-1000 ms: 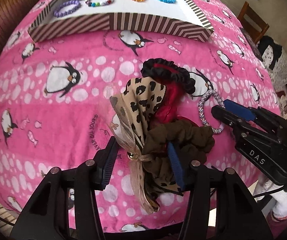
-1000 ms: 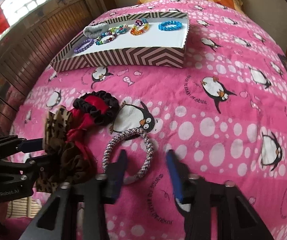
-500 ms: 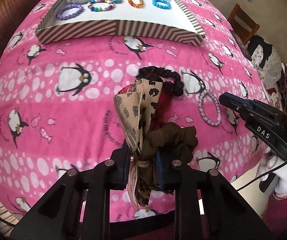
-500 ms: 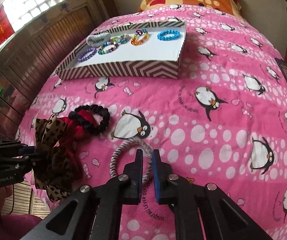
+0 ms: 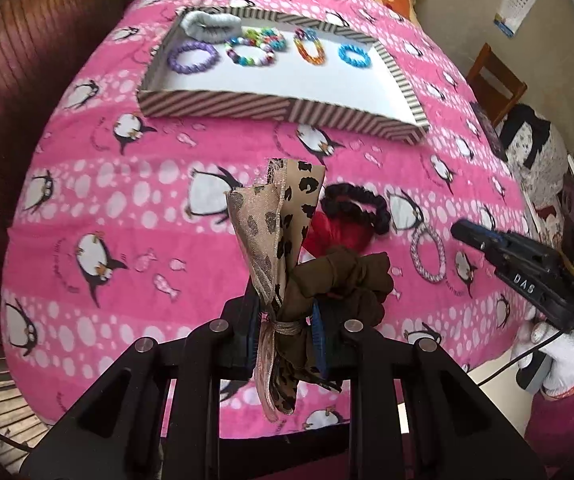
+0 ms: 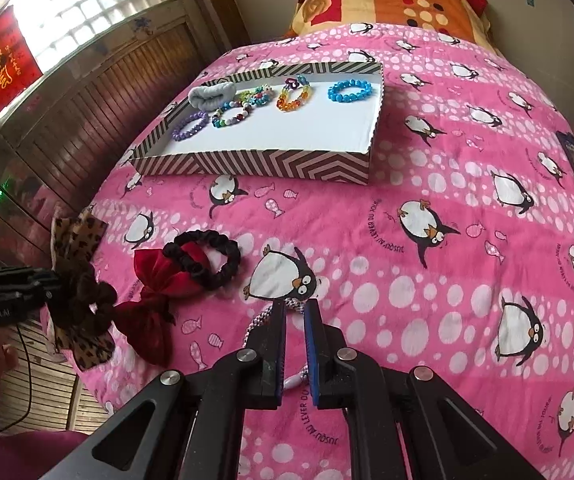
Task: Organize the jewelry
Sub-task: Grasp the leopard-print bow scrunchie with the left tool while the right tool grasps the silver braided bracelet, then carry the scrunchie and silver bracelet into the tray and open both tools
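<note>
With the left gripper (image 5: 283, 332) clamped on a leopard-print scrunchie (image 5: 287, 240) and the right gripper (image 6: 295, 344) pinching a braided band (image 6: 263, 318), both should lift clear before crossing to the striped tray (image 6: 255, 166).

Blanket (image 6: 427, 168): soft fleecy cloth, matt, pink w/ penguin print. Tray (image 5: 279, 106): cardboard, striped paper outside, smooth white paper inside. In it along far edge: glossy plastic-looking bead bracelets (image 5: 251, 52) & a fuzzy grey knit band (image 5: 209, 26). Leopard bow (image 5: 283, 220): thin woven cloth w/ sheer gauzy layer, frayed edge. Brown scrunchie (image 5: 347, 280): matt crinkled fabric. Red bow (image 6: 159, 288): velvety, slight sheen. Black scrunchie (image 6: 207, 256): satiny. Braided ring (image 5: 429, 252): rough cord. Left gripper (image 5: 283, 332) & right gripper (image 6: 295, 344): matt black plastic, metal screw heads, ribbed blue pads. Glove (image 5: 563, 356): white knit.
</note>
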### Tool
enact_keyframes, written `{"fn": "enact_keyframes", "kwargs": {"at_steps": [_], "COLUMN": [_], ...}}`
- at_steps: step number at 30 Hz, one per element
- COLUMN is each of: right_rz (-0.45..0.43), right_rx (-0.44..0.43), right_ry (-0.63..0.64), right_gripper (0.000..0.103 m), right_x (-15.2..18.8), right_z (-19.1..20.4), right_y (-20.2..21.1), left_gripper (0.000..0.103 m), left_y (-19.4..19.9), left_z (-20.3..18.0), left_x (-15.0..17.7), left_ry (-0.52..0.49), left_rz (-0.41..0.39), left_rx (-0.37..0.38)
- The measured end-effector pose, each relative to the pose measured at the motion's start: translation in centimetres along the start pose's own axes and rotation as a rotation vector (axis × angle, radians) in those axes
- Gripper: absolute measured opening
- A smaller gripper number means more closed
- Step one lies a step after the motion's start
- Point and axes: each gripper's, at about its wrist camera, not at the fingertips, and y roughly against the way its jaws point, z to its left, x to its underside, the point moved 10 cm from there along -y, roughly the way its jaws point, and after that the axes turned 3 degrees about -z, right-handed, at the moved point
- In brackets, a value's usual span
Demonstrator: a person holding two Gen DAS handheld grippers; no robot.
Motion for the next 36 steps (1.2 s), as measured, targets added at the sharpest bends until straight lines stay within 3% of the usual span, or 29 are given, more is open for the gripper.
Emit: {"fn": "enact_keyframes", "kwargs": {"at_steps": [2, 3, 4, 5, 8, 11, 13, 15, 24, 36], "right_rz": [0.022, 0.033, 0.038, 0.045, 0.087, 0.079, 0.061, 0.059, -0.038, -0.078], "right_rx": [0.018, 0.037, 0.044, 0.041, 0.033, 0.086, 0.093, 0.06, 0.021, 0.013], "right_ry": [-0.008, -0.003, -0.002, -0.006, -0.005, 0.026, 0.039, 0.025, -0.002, 0.021], "right_gripper": [0.009, 0.016, 0.035, 0.045, 0.048, 0.031, 0.013, 0.007, 0.007, 0.007], "right_x": [0.4, 0.6, 0.9, 1.1, 2.2, 2.6, 2.6, 2.4, -1.8, -6.4], "right_z": [-0.5, -0.7, -0.8, -0.9, -0.9, -1.2, -1.3, -1.1, -0.9, 0.3], "right_y": [-0.4, -0.7, -0.9, -1.0, -2.1, -3.0, -3.1, -2.8, 0.9, 1.3], "left_gripper": [0.021, 0.021, 0.021, 0.021, 0.021, 0.021, 0.021, 0.021, 0.021, 0.021], "left_y": [0.2, 0.4, 0.4, 0.4, 0.2, 0.2, 0.2, 0.4, 0.9, 1.3], "left_z": [0.4, 0.6, 0.7, 0.8, 0.5, 0.0, -0.2, -0.2, -0.1, -0.1], "left_x": [-0.3, -0.5, -0.6, -0.7, -0.7, -0.9, -1.0, -1.3, -4.0, -8.3], "left_ry": [0.009, 0.015, 0.018, 0.021, 0.019, 0.012, 0.011, 0.013, 0.024, 0.004], "left_rz": [-0.006, -0.008, -0.008, -0.009, -0.006, -0.004, -0.006, -0.011, -0.049, -0.118], "left_rx": [-0.004, -0.006, -0.007, -0.008, -0.004, 0.004, 0.006, 0.008, -0.007, -0.049]}}
